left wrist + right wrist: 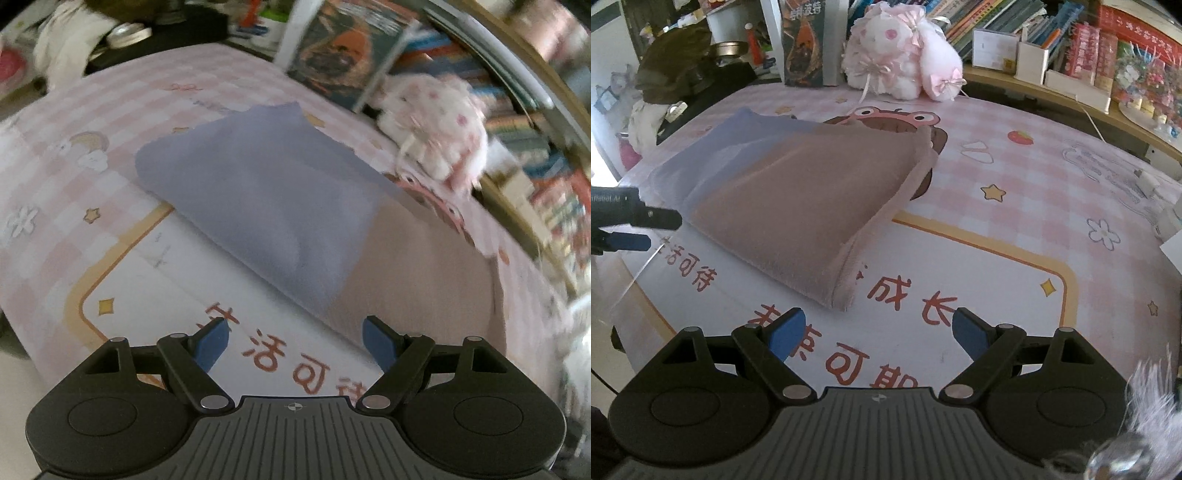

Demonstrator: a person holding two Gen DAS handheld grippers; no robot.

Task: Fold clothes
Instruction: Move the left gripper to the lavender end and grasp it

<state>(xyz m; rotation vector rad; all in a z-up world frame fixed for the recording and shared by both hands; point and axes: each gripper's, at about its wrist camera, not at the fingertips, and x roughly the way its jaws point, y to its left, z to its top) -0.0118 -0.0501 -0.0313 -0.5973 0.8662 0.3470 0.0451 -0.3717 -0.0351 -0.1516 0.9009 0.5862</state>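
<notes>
A folded cloth, lavender-blue at one end and dusty pink at the other, lies flat on the pink checked play mat. In the left wrist view the cloth stretches diagonally ahead of my left gripper, which is open with nothing between its blue pads. My right gripper hangs open just short of the cloth's near folded corner, also empty. The left gripper's fingers show at the left edge of the right wrist view, beside the cloth's blue end.
A white and pink plush toy sits at the mat's far edge. Behind it runs a shelf of books and boxes. Dark objects and a metal bowl stand at the far left. White items lie at the mat's right edge.
</notes>
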